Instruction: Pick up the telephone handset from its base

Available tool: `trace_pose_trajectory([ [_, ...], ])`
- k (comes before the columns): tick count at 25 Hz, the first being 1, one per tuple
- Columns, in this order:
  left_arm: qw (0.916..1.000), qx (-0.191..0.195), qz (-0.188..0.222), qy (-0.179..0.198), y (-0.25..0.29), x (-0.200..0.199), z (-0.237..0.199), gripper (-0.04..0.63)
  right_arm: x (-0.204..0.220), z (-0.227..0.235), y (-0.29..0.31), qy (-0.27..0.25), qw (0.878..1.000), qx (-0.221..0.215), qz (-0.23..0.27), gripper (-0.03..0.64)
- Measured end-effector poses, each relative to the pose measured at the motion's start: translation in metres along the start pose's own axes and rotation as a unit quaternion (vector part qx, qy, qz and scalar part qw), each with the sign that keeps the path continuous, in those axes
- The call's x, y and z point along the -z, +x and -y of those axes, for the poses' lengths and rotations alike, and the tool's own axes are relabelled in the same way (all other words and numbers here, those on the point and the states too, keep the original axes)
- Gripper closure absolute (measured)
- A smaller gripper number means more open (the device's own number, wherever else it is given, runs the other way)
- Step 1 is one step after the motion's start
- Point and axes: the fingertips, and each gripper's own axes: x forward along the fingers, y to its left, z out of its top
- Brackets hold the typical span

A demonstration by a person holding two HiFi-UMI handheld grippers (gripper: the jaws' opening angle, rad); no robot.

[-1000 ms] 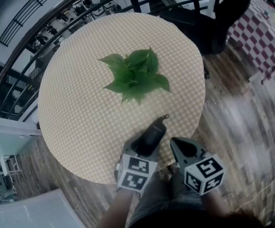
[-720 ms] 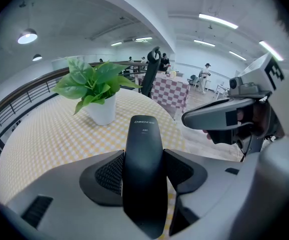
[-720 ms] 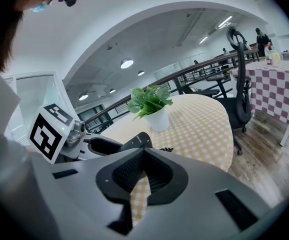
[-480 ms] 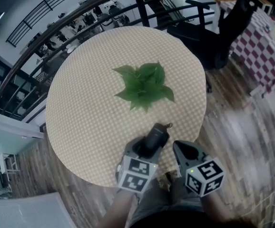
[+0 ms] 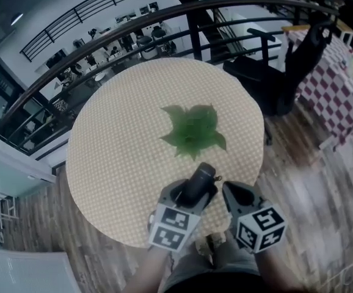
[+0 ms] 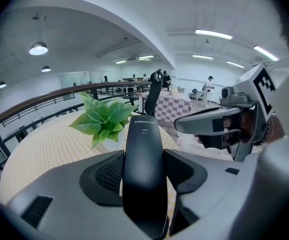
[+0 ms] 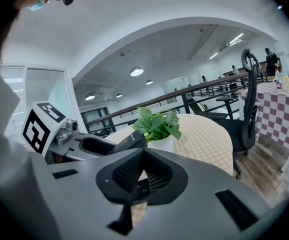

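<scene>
Handset pinched in the left jaws over the near edge of the round bench

The checked round bench point(image 5: 115, 157) carries a leafy green plant point(image 5: 195, 130) near its middle. On the near side of the plant, the left gripper point(image 5: 192, 191) has its jaws clamped on the sides of the black telephone handset point(image 6: 144, 159), which points up and away towards the plant. Just beside it, the right gripper point(image 5: 236, 194) has its jaws pressed together with nothing between them. A black office chair point(image 5: 274, 78) stands further right.

Green plant point(image 5: 195, 130) mid round checked table point(image 5: 112, 163); black chair point(image 5: 268, 81) beyond, railing point(image 5: 103, 38) behind.
</scene>
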Motion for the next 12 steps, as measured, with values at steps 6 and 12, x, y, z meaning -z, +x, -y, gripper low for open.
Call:
trace_pose_trajectory([
  [6,0.9994,-0.01,0.033,-0.007,-0.015,-0.023,-0.004,0.339,-0.031,-0.004,-0.001,-0.029,0.999,-0.002,0.023,0.607],
  [12,0.9965,-0.01,0.078,-0.027,-0.033,-0.044,-0.004,0.339,-0.06,-0.023,-0.004,-0.058,0.997,-0.026,0.048,0.607],
])
